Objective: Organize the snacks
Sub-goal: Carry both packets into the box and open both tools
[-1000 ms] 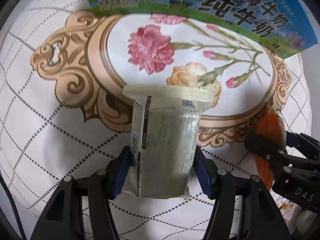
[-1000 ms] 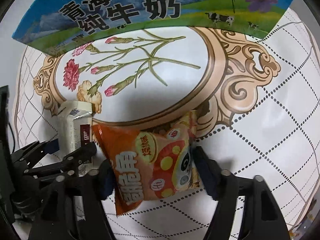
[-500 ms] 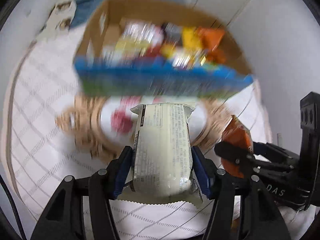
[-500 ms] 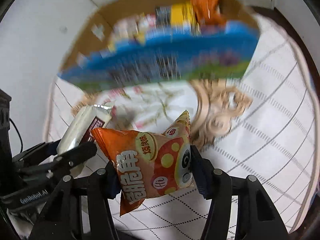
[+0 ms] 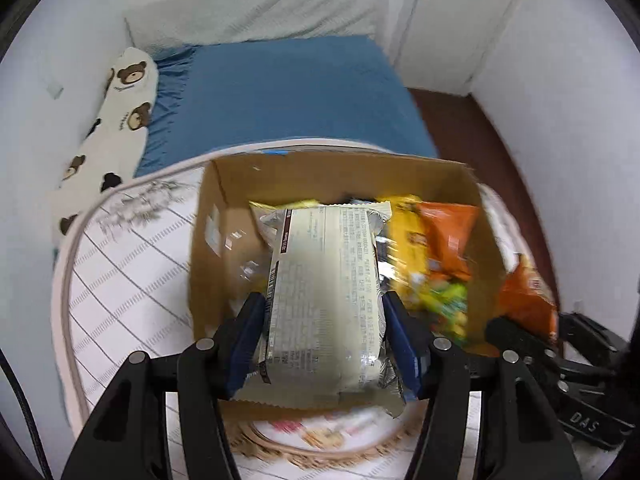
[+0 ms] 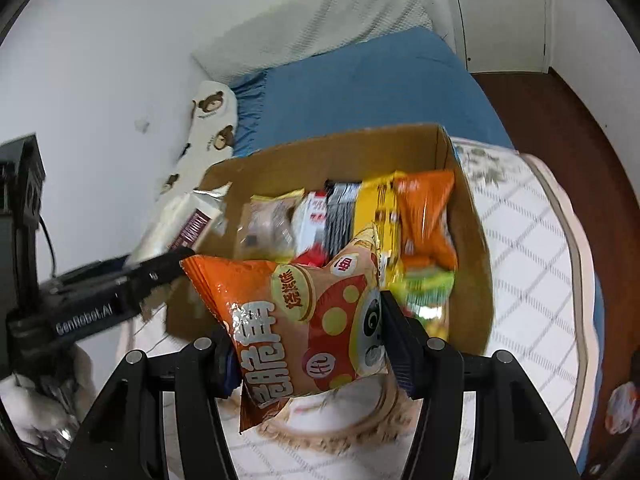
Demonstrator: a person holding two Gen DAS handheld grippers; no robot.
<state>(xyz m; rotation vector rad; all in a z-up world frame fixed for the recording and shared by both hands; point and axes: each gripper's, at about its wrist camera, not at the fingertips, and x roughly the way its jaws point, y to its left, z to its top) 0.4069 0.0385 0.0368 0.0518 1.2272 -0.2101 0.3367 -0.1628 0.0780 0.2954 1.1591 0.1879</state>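
My left gripper (image 5: 324, 336) is shut on a cream snack packet (image 5: 324, 300) and holds it over the near edge of an open cardboard box (image 5: 208, 240). My right gripper (image 6: 308, 344) is shut on an orange snack bag (image 6: 304, 312) and holds it above the box's near side (image 6: 472, 240). The box holds several snack packs, among them yellow and orange bags (image 5: 436, 240). The orange bag also shows at the right of the left wrist view (image 5: 528, 300), and the cream packet at the left of the right wrist view (image 6: 176, 224).
The box stands on a round table with a white quilted cloth (image 5: 120, 280) with flower print. Behind it is a bed with a blue sheet (image 5: 288, 92), a bear-print pillow (image 5: 116, 120), white walls and a door (image 5: 440, 20). Dark wooden floor (image 6: 580, 128) lies on the right.
Both grippers have lifted their packets off the tablecloth and risen. The views now look down into the open box instead of at its printed front.
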